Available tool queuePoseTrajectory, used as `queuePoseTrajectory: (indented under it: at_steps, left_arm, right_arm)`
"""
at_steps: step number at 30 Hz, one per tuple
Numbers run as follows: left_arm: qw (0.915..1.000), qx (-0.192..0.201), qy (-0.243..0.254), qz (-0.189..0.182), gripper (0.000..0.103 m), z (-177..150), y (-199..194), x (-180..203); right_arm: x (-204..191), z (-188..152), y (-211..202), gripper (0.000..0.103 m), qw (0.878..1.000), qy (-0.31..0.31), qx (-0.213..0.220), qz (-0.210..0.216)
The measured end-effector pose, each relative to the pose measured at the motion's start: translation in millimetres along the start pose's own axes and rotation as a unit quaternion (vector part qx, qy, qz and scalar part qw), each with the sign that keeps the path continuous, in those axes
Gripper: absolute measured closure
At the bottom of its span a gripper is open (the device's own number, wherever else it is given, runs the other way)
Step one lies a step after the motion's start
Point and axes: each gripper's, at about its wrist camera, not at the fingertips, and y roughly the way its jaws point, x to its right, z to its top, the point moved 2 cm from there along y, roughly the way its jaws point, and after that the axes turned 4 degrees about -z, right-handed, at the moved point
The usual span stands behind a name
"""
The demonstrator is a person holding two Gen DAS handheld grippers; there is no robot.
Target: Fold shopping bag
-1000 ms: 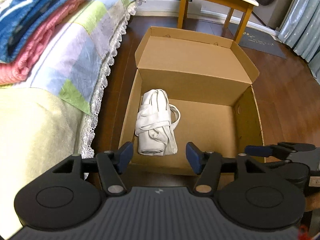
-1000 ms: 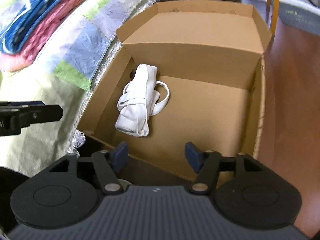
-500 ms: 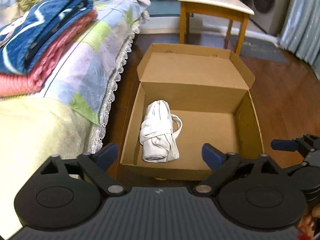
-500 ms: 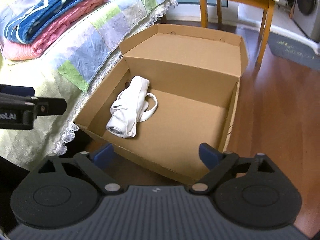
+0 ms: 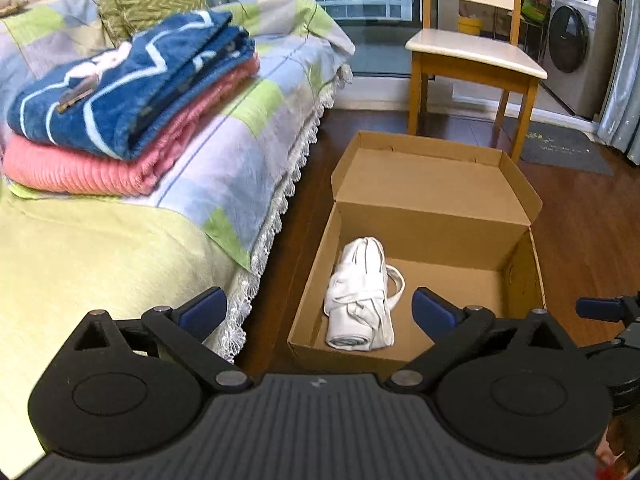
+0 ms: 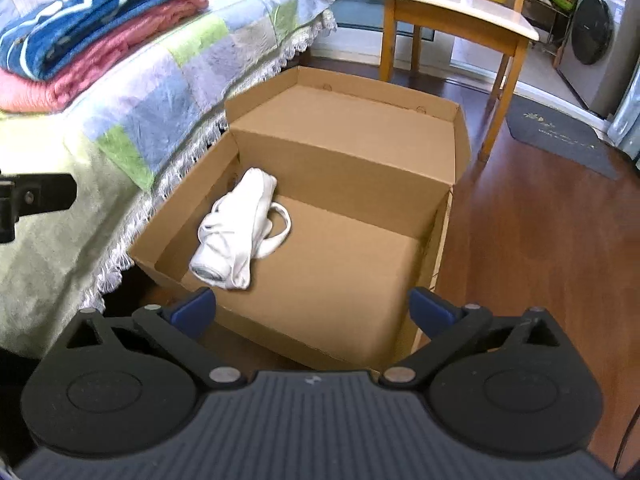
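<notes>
**A:** Where does the shopping bag (image 5: 360,300) lie?

**B:** Inside the cardboard box (image 5: 440,196) on the floor, against the box's left wall. It is a white bundle, rolled and wrapped with its own straps, one handle loop sticking out to the right. So it already lies folded up; whether this task made it so, one moment cannot tell.

**A:** And the claws?

**B:** The left claw (image 5: 316,312) is spread wide, its blue pads well apart, holding nothing. The right claw (image 6: 312,308) is just as wide and just as empty. Both hang above the near edge of the box, clear of the bag.

**A:** Which way does the bag run from them?

**B:** Its long axis points away from the viewer, roughly along the left claw's line of sight, the rolled end nearest. In the left wrist view the bundle sits almost straight ahead between the pads; in the right wrist view it lies ahead and off to the left, its axis slanting. The left claw looks the nearer and the better lined up.

**A:** What follows from that?

**B:** Any grasp would likely close across the roll's short width, not along its length. The scene fits a bag stowed after folding, or one waiting to be lifted out.
</notes>
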Motion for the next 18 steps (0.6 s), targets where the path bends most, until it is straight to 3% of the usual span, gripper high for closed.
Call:
queuePoseTrajectory:
  at_steps: [3, 8, 18]
  left_arm:
    - [1.0000, 0.007, 0.002, -0.003, 0.003, 1.2, -2.8, 3.4]
    - [0.9997, -0.018, -0.015, 0.004, 0.003, -0.5, 11.0, 2.4]
    - [0.9980, -0.060, -0.021, 0.000, 0.003, -15.2, 46.0, -0.8]
  right_arm:
    - [4.5, 1.9, -4.5, 0.001, 1.000, 0.017, 0.005, 0.007]
    - [15.5, 2.0, -5.0, 0.001, 0.999, 0.045, -0.008, 0.020]
    - [10.3, -10.7, 15.0, 0.001, 0.998, 0.027, -0.051, -0.001]
